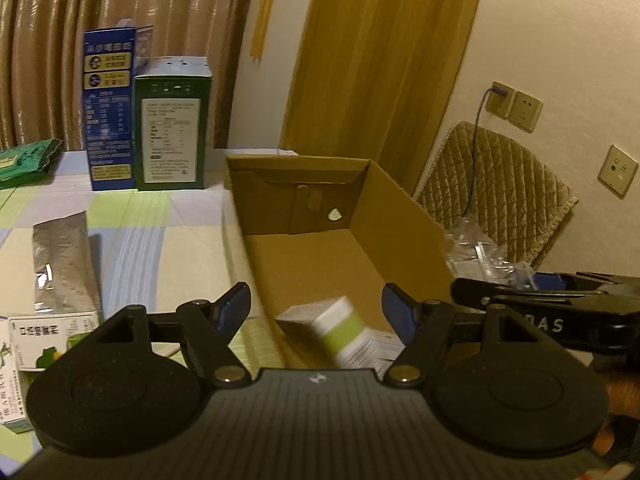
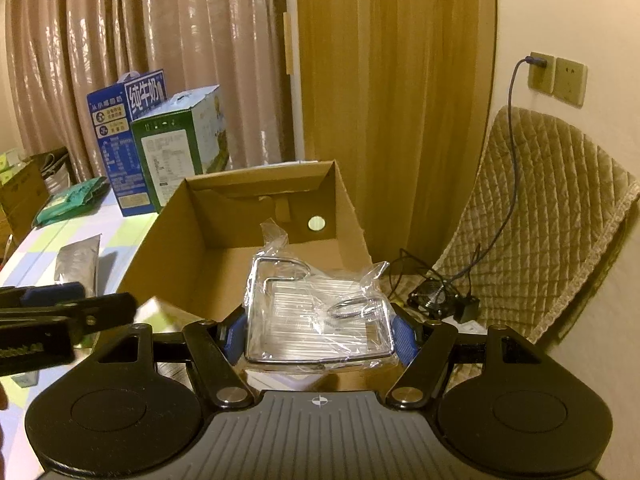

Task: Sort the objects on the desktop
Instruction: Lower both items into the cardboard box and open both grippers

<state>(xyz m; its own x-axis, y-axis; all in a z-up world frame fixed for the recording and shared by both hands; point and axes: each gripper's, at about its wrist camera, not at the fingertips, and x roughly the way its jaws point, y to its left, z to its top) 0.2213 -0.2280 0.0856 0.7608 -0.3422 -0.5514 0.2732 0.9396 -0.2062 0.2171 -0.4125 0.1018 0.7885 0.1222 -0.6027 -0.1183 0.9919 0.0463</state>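
Cardboard box (image 2: 224, 240): I've got it open-topped dead ahead of both grippers, long axis running away from me toward the curtain; its floor looks mostly bare.
Right gripper (image 2: 320, 332): I'm holding a plastic-wrapped wire rack (image 2: 316, 316) crosswise between the blue pads, jaws about half spread and pressed on its two short ends.
Rack's lie: long axis runs left to right across the jaws, flat face up, hook end pointing forward into the box; it hangs just over the near edge, so I judge the drop is straight ahead and down.
Left gripper (image 1: 316, 308): jaws stand apart, nothing pinched that I can see.
Small white-and-green box (image 1: 328, 328): tilted and blurred, inside the box's near end, just below and ahead of my left jaws.
Nearer hand: right, for the rack.
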